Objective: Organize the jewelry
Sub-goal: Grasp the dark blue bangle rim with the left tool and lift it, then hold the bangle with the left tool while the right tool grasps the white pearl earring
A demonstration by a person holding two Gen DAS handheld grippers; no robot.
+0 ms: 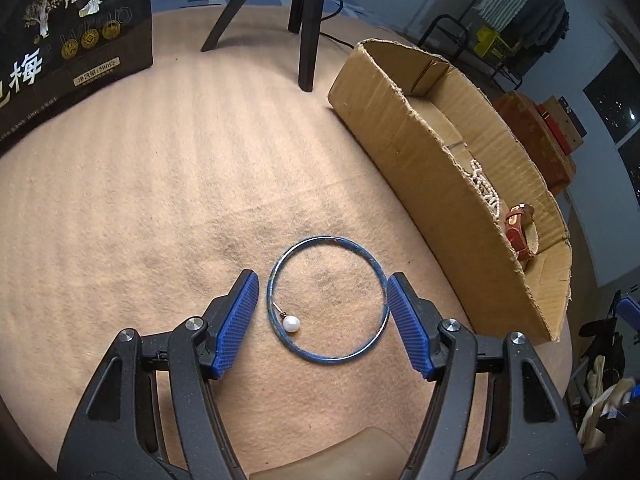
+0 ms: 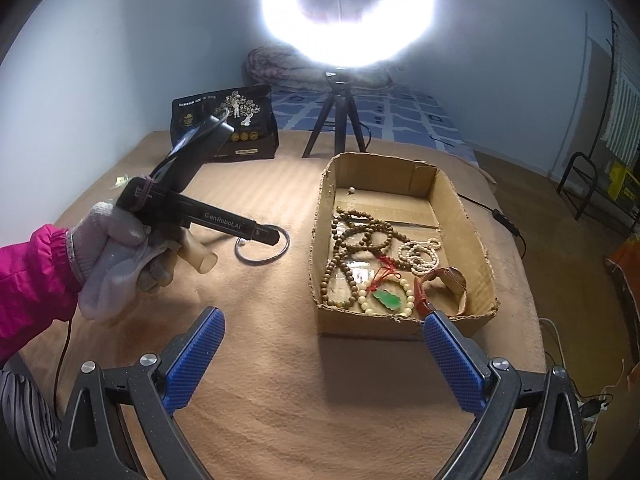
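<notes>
Left wrist view: the left gripper [image 1: 322,312] points down at the tan blanket [image 1: 160,200] that covers the bench. Its blue fingers [image 1: 236,320] stand wide and hold nothing. The blue bangle [image 1: 328,298] lies flat on the blanket between them, its left rim just beside the left finger and its right rim at or almost at the tip of the right finger; actual contact cannot be judged. Inside the ring, against its lower left edge, lies a pearl stud earring [image 1: 291,324], its thin post pointing up and to the left. To the right, well apart from the bangle, stands a cardboard box [image 1: 420,168] with a white bead strand [image 1: 486,188] and a red strap [image 1: 520,236] showing over its torn wall.

Right wrist view: the right gripper [image 2: 324,352] hovers over the blanket with its fingers [image 2: 196,360] wide apart and nothing between them. Ahead on the right sits the cardboard box, holding brown bead strands [image 2: 352,240], white beads, a cream bracelet with a green pendant [image 2: 387,299] and the red strap. On the left a gloved hand [image 2: 116,256] with a pink sleeve [image 2: 32,280] holds the left gripper, whose front end hides part of the bangle on the blanket. Behind stand a black bag [image 2: 240,124], a tripod [image 2: 338,120] and a bright ring light [image 2: 348,12].
</notes>
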